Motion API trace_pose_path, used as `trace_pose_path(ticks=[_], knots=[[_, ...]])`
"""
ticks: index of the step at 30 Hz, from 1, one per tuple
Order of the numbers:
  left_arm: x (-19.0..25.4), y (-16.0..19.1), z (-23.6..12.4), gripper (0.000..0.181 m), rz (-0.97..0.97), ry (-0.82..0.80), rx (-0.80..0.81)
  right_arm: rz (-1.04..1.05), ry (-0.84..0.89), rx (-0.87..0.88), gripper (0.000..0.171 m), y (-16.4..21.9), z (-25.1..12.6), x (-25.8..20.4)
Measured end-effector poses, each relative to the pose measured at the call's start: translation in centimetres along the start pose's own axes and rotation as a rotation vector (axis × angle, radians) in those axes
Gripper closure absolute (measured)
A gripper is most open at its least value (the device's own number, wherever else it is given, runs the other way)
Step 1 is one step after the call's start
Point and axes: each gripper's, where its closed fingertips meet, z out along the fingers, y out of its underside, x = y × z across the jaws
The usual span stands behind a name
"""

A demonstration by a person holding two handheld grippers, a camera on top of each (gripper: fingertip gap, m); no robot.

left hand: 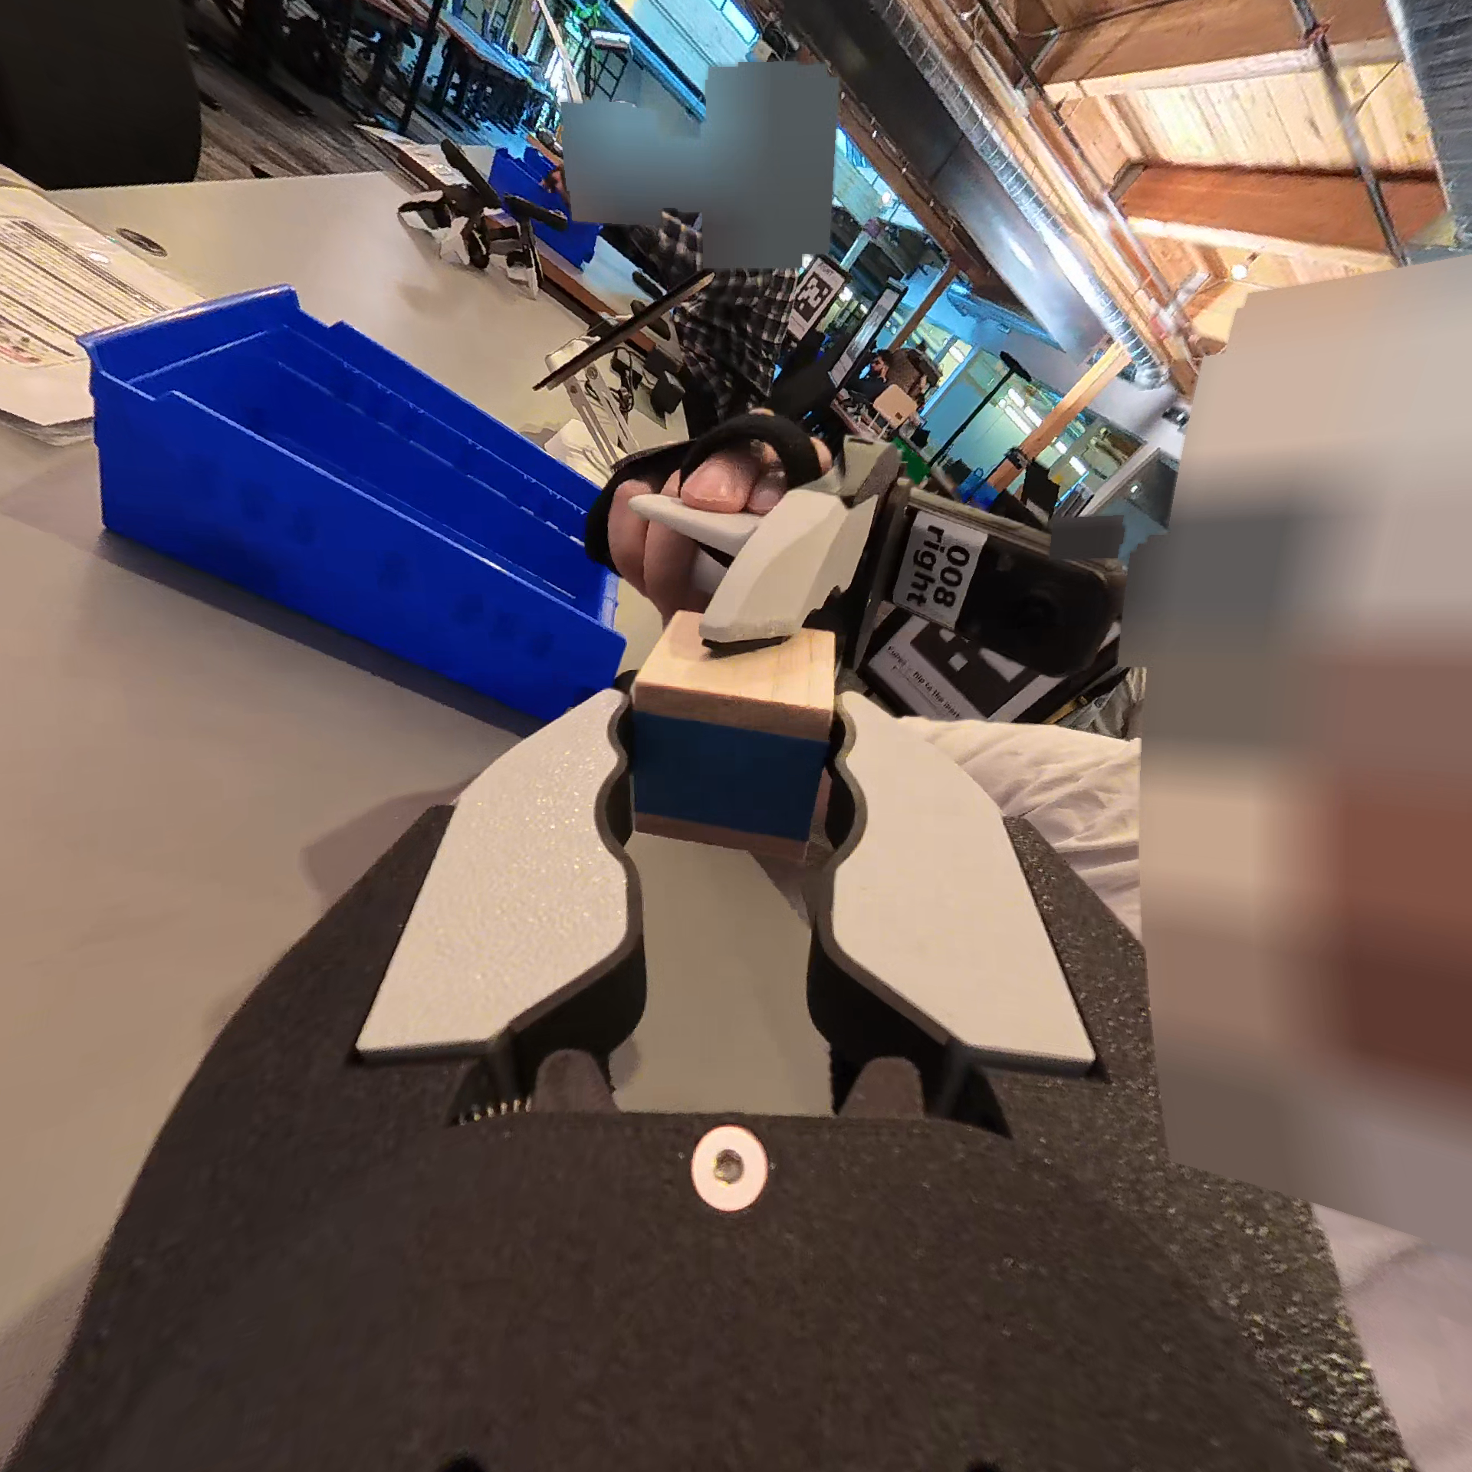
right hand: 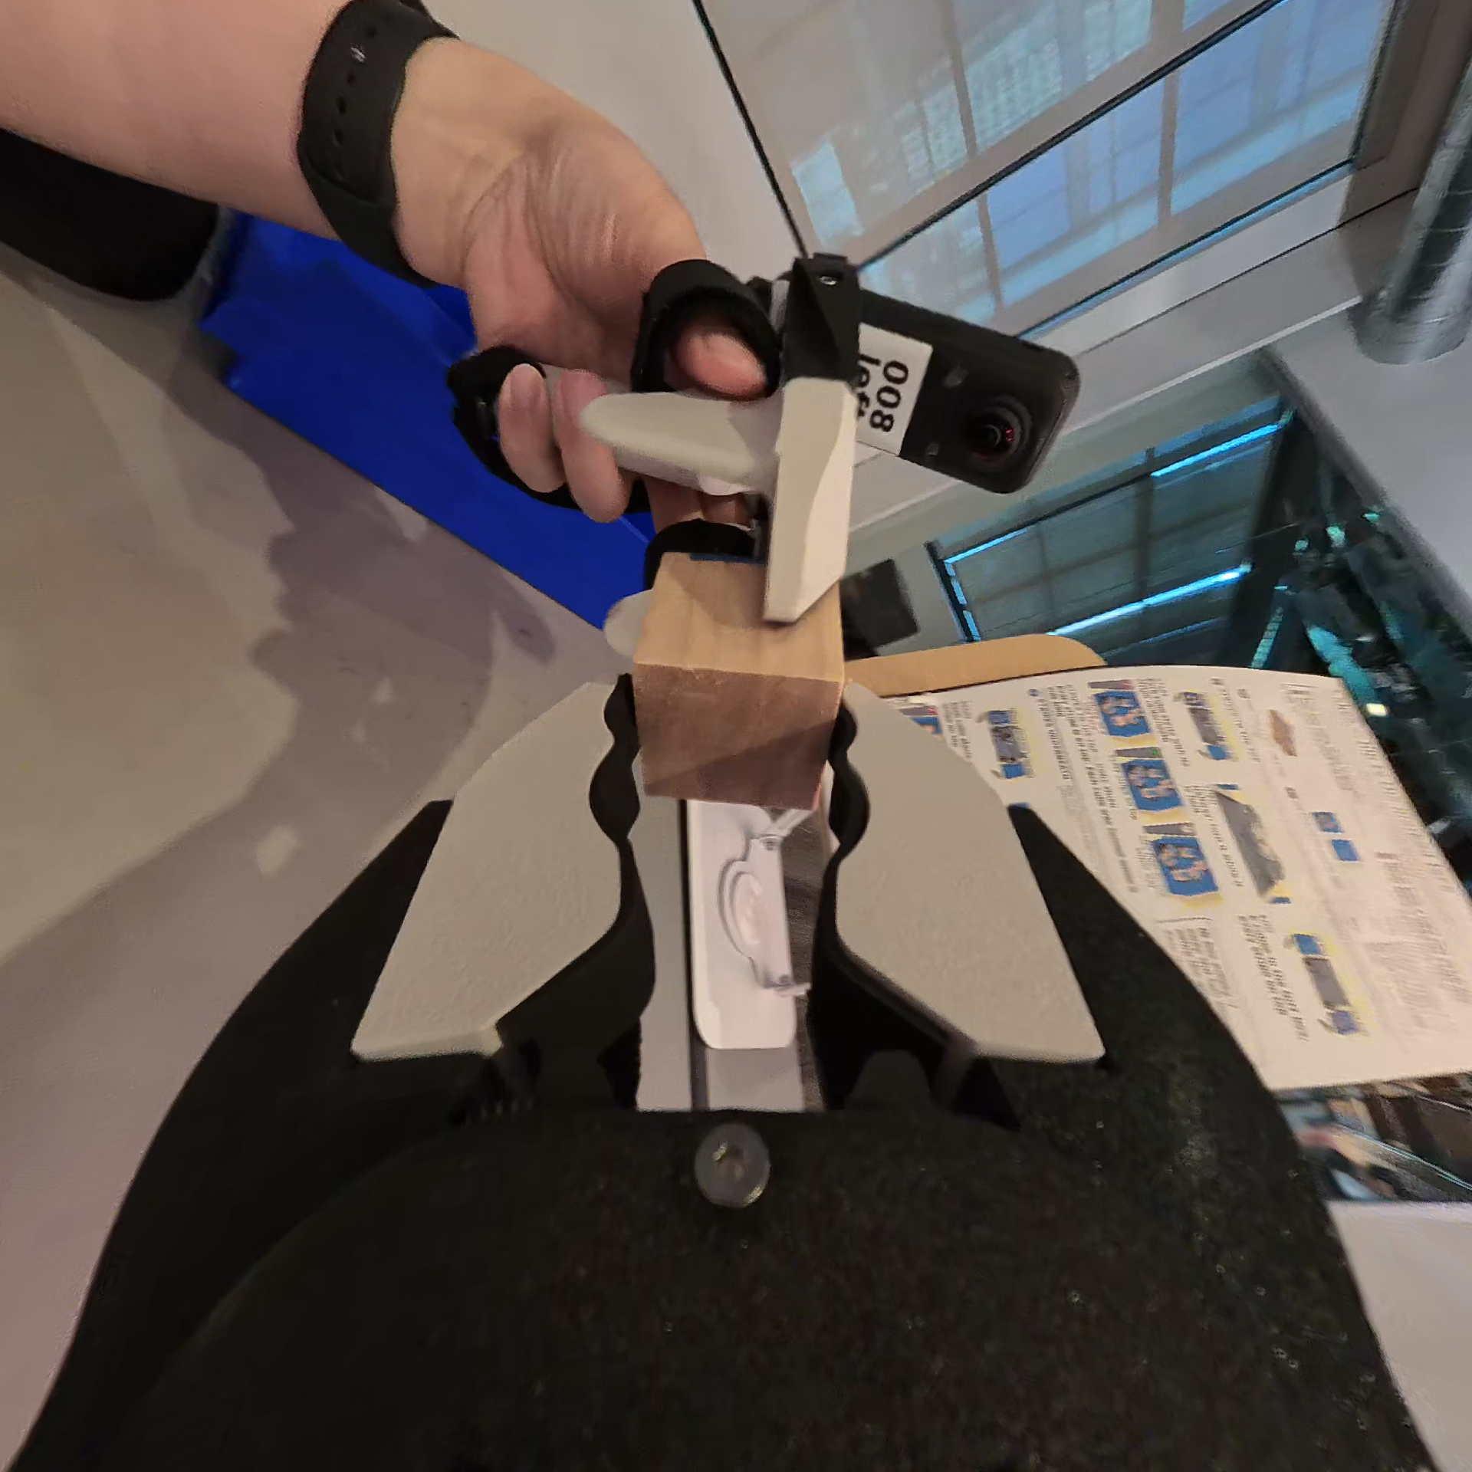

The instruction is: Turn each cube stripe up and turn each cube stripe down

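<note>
One wooden cube (left hand: 729, 757) with a blue stripe is held in the air over the grey table (left hand: 199, 796). The stripe faces the left wrist camera. My left gripper (left hand: 729, 721) is shut on the cube's two sides. The right gripper's upper finger (left hand: 765, 581) presses on the cube's top face. In the right wrist view my right gripper (right hand: 737, 705) is shut on the same cube (right hand: 733, 717), whose bare wood faces the camera. The left gripper's finger (right hand: 804, 510) lies on its top. The fingers under the cube are hidden.
A blue plastic bin (left hand: 319, 478) stands on the table to the left, and shows again in the right wrist view (right hand: 358, 374). Printed sheets (right hand: 1195, 860) lie at the right. A white flat packet (right hand: 741, 916) lies under the cube. More grippers (left hand: 478, 215) lie far back.
</note>
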Motion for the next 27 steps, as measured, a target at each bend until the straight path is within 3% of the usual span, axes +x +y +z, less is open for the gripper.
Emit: trace_pose_path(ticks=[4,8,11,14,16,21,27], knots=[[0.5,-1.8,-2.2,0.124,-0.010,0.011,0.091,0.019,-0.043,-0.072,0.126,1.4,-2.0,1.1],[-0.2,-2.6,-5.5,0.125,0.145,-0.171,0.085,0.222,-0.060,-0.293,0.126,7.1,-8.9,4.6],[0.9,-3.1,-7.1,0.131,0.227,-0.194,0.093,0.412,-0.114,-0.558,0.126,16.6,-14.4,5.4],[1.5,-3.4,-7.7,0.133,0.294,-0.227,0.093,0.597,-0.342,-0.926,0.125,27.0,-19.6,1.6],[1.8,-3.3,-7.6,0.134,0.318,-0.232,0.076,0.638,-0.492,-1.097,0.125,31.8,-22.0,-1.4],[1.3,-3.1,-7.3,0.135,0.319,-0.241,0.070,0.595,-0.710,-1.195,0.125,36.8,-22.3,-6.2],[-0.4,-3.3,-8.3,0.135,0.278,-0.269,0.098,0.559,-0.826,-1.181,0.125,37.7,-20.9,-7.3]])
